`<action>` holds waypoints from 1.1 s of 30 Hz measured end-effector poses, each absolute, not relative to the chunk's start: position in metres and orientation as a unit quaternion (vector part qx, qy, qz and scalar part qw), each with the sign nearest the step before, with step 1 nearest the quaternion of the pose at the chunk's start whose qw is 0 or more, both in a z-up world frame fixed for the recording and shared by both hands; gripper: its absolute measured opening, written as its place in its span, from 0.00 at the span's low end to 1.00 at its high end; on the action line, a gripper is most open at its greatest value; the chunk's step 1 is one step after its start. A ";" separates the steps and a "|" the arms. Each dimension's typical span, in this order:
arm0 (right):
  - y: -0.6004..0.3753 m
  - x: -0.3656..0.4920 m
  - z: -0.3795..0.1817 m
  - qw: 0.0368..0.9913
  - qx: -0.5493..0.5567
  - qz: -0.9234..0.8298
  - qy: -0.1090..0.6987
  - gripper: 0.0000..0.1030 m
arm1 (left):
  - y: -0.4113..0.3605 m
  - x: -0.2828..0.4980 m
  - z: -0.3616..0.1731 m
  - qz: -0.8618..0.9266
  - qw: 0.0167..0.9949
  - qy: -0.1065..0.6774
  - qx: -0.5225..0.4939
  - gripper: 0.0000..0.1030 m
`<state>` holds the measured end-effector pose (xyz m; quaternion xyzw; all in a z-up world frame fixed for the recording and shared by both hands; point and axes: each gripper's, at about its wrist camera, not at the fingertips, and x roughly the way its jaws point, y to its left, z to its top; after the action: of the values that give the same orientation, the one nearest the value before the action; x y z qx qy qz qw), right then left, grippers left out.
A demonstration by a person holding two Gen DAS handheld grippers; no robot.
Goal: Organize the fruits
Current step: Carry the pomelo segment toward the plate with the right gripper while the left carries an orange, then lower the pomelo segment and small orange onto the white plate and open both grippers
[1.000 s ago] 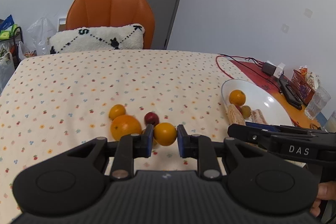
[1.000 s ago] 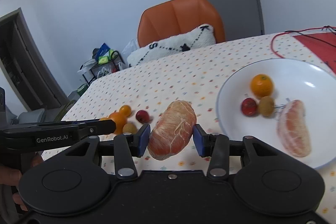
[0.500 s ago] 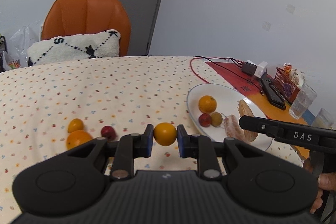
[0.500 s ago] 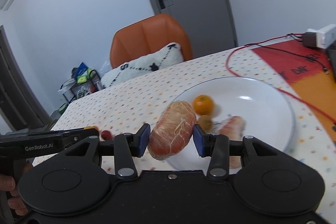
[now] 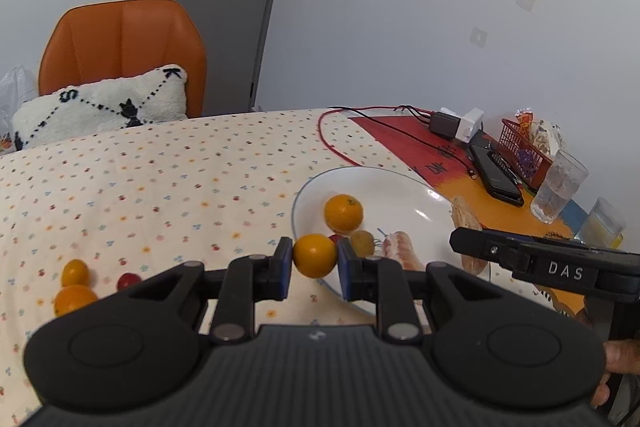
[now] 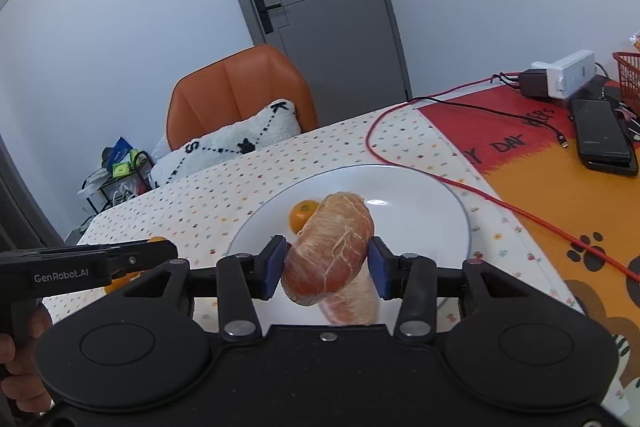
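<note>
- Two grippers in play, both loaded. The left gripper [image 5: 315, 263] is squeezed nearly closed on a small orange [image 5: 315, 255], blue pads pressing both sides, held up off the cloth right at the near-left rim of the white plate [image 5: 404, 187].
- The right gripper [image 6: 327, 269] sits partway open, clamped on a big peeled pomelo segment [image 6: 328, 247] that hangs over the near part of the plate.
- On the plate, just past the left gripper's tips: one orange [image 5: 343, 213], one brownish-green round fruit [image 5: 362, 242], a sliver of a small red fruit [image 5: 334, 237] peeking from behind the held orange, and one more peeled pomelo piece [image 5: 402, 251]. So four things in there, with two more held at it.
- Down-left of the left gripper, on the cloth: one small orange fruit [image 5: 75, 271], one bigger orange [image 5: 74, 299] touching it, one red fruit [image 5: 128, 281] just beside them. Three loose.
- Surface is a table under a cream tablecloth [image 5: 160, 179] with tiny dots; off to the right a red-and-orange mat [image 6: 552, 195] with a red cable [image 6: 472, 191] looping across it.
- Far right of the grippers: a red basket [image 5: 520, 151], two glasses [image 5: 560, 187], a black device [image 6: 602, 139], a charger block [image 6: 560, 73].
- Behind the table: one orange chair [image 5: 120, 43] with a white cushion [image 5: 104, 107], a grey door [image 6: 320, 7], plain walls.
</note>
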<state>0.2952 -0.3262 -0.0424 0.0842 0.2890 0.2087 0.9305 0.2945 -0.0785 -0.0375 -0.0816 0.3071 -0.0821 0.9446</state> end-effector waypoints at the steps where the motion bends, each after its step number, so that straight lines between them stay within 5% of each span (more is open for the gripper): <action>1: -0.329 0.297 -0.043 0.931 0.085 0.207 0.289 0.41 | -0.081 0.298 -0.038 -0.084 0.944 0.309 -0.081 0.21; 33: -0.350 0.334 -0.058 0.934 0.099 0.178 0.293 0.41 | -0.103 0.347 -0.058 -0.067 0.930 0.352 -0.079 0.25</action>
<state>0.3343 -0.3495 -0.0580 0.0991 0.2933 0.1777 0.9341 0.3470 -0.1031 -0.0578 -0.0792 0.3520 -0.0669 0.9302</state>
